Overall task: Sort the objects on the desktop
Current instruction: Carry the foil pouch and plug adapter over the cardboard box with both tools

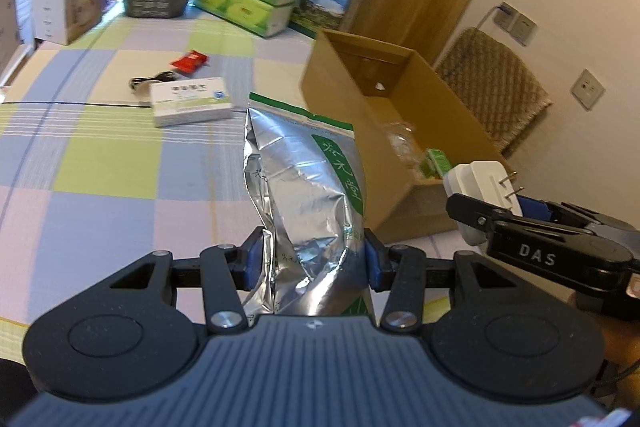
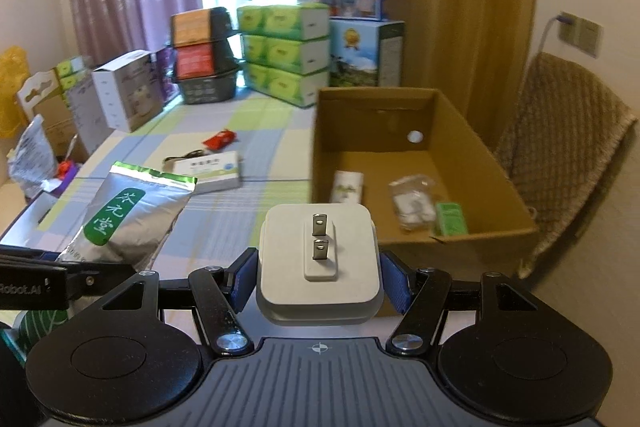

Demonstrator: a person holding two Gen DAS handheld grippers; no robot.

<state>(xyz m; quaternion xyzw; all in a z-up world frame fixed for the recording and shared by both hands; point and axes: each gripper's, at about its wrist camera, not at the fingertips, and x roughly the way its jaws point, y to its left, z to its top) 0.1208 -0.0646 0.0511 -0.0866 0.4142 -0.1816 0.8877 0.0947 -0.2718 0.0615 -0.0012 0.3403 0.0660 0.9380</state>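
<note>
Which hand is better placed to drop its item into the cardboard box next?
Probably the right gripper: its white charger faces the cardboard box opening, while the left gripper with the foil bag sits beside the box's wall.

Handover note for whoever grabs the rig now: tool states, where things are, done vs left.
Left tool: shut on the silver foil pouch, held upright over the table, just left of the cardboard box.
Right tool: shut on the white plug adapter, prongs facing forward, near the box's front edge.
Done: three small items already lie in the box, a white packet, a clear bag and a green box.
Left: drop pouch and adapter in; then the white-green carton, red packet and black cable still on the checked tablecloth.
</note>
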